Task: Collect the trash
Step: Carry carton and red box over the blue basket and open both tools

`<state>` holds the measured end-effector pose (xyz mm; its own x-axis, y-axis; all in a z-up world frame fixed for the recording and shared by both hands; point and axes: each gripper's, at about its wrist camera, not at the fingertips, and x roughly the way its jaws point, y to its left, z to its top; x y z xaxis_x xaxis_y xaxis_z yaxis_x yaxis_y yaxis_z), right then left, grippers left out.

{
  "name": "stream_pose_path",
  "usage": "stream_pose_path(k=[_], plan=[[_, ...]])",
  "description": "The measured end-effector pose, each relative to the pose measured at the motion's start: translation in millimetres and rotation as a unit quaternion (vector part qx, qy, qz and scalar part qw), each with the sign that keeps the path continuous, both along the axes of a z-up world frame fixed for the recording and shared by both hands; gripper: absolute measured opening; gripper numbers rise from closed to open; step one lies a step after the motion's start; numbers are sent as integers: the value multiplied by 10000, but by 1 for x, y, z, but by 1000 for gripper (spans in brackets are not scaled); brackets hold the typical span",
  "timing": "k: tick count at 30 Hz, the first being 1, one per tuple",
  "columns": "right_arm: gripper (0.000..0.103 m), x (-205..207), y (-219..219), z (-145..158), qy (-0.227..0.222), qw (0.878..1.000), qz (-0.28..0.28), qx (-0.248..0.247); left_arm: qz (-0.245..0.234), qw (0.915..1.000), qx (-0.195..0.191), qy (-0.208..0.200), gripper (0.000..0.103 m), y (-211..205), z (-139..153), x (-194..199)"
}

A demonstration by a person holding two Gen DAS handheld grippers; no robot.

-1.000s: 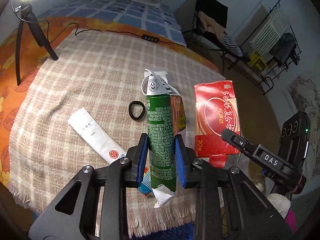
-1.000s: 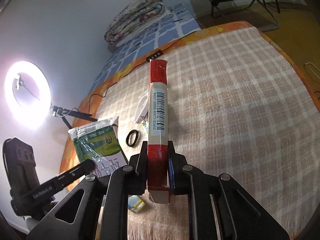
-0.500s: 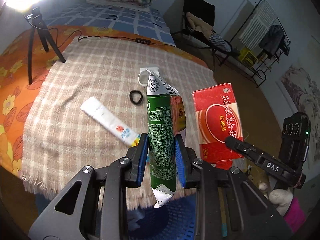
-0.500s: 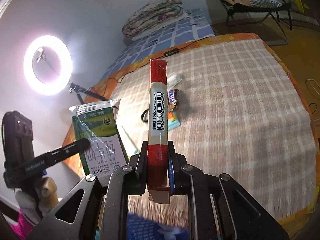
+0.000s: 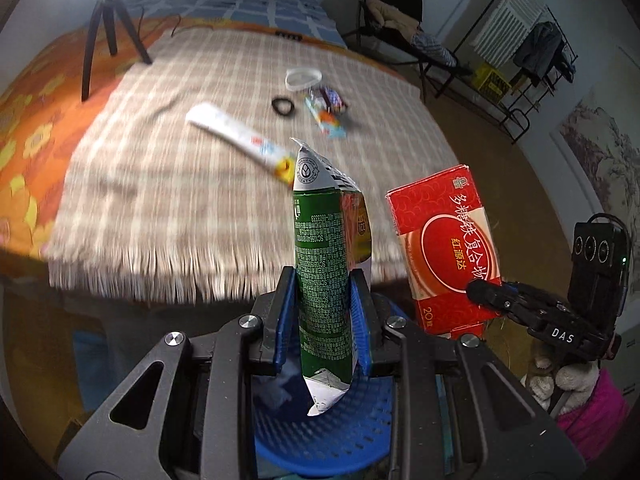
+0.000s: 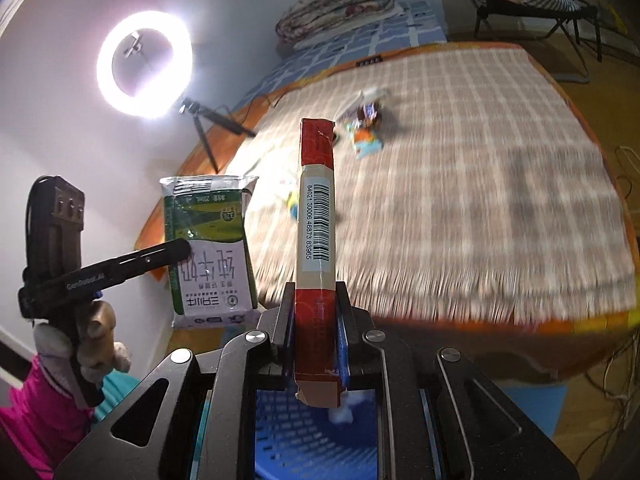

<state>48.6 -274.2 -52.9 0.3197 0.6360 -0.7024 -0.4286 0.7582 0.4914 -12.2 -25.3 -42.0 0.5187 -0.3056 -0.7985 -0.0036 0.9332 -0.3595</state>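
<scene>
**A:** What do the claws hold?

**B:** The left gripper (image 5: 323, 322) clamps a green milk carton (image 5: 323, 280) at frame centre; the right gripper (image 6: 316, 338) clamps a red box (image 6: 316, 248), edge-on.

**A:** And below them?

**B:** A blue basket (image 5: 332, 432), mostly hidden behind both claws. The wrappers (image 5: 326, 110) on the checked cloth (image 5: 160, 184), upper centre, are blurred.

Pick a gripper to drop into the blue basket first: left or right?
Either, marginally left. The left gripper holds the green carton with its bottom end over the blue basket; the right gripper's red box also hangs over it.
</scene>
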Motion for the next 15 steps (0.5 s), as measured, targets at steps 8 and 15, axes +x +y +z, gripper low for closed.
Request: stream_pose_path(k=[8, 15], plan=[[15, -37, 4, -30, 360, 9989, 264, -164, -88, 9990, 57, 444, 26, -10, -38, -33], [15, -54, 11, -54, 589, 9966, 456, -352, -122, 9959, 137, 882, 26, -12, -76, -55]])
